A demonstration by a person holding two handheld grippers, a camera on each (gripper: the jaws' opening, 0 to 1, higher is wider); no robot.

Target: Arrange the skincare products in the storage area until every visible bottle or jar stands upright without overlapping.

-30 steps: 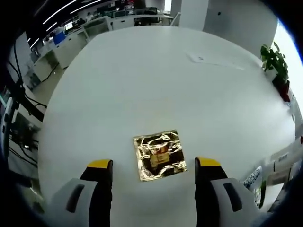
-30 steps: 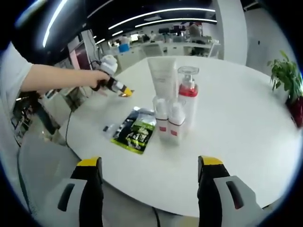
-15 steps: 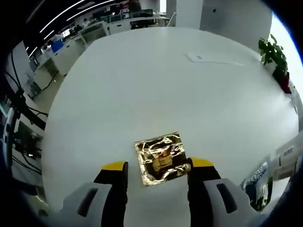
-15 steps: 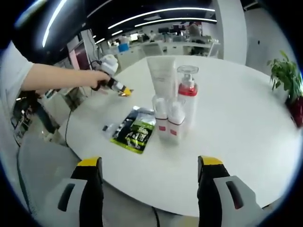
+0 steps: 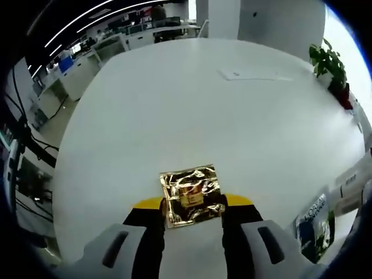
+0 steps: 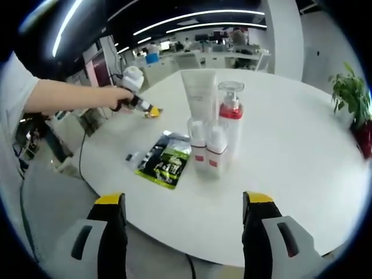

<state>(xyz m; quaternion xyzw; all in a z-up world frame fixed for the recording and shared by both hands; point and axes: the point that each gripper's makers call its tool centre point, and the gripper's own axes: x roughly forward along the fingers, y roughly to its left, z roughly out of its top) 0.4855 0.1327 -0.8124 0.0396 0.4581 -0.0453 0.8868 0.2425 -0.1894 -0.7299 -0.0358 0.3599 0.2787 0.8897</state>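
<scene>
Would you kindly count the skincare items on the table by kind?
Tubes: 1
Pump bottles: 1
Small bottles: 2
Green sachets: 1
Gold sachets: 1
Total: 6

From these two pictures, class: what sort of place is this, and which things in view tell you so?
Most likely an open-plan office. Rows of desks stand beyond the large round white table, long strip lights run across a dark ceiling, and a potted plant stands beside the table.
</scene>
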